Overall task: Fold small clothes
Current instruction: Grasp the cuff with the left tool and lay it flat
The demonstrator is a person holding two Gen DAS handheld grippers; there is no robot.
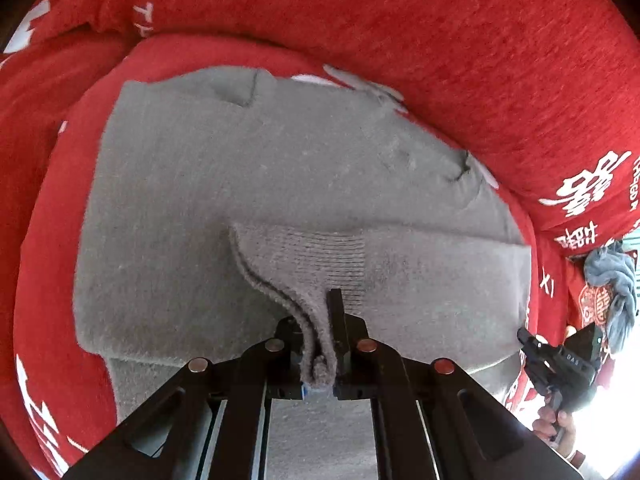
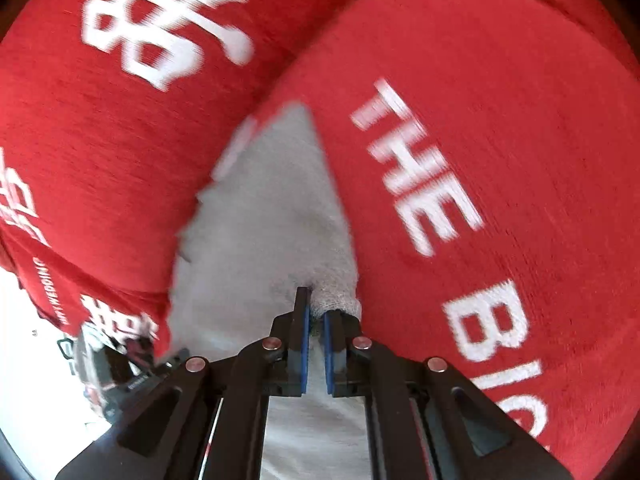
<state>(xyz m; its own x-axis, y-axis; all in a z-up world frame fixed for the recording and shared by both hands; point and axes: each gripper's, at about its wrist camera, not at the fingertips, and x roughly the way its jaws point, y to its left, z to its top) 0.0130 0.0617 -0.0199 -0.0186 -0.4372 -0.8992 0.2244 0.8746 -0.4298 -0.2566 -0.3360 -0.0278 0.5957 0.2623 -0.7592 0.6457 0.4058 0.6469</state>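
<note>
A grey knitted sweater (image 1: 248, 200) lies spread on a red sofa seat. My left gripper (image 1: 320, 320) is shut on the ribbed sleeve cuff (image 1: 312, 264) and holds it lifted over the sweater body. The right gripper (image 1: 560, 364) shows at the right edge of the left wrist view, held by a hand. In the right wrist view my right gripper (image 2: 316, 320) has its blue pads close together on a bunched grey knit edge (image 2: 332, 296) of the sweater (image 2: 264, 208). This view is blurred.
The red sofa seat cushion (image 1: 56, 208) and back cushions (image 1: 440, 40) carry white printed letters (image 2: 416, 168). A bundle of grey-blue cloth (image 1: 616, 288) lies at the right end of the sofa. The left gripper's body (image 2: 120, 368) shows at lower left of the right wrist view.
</note>
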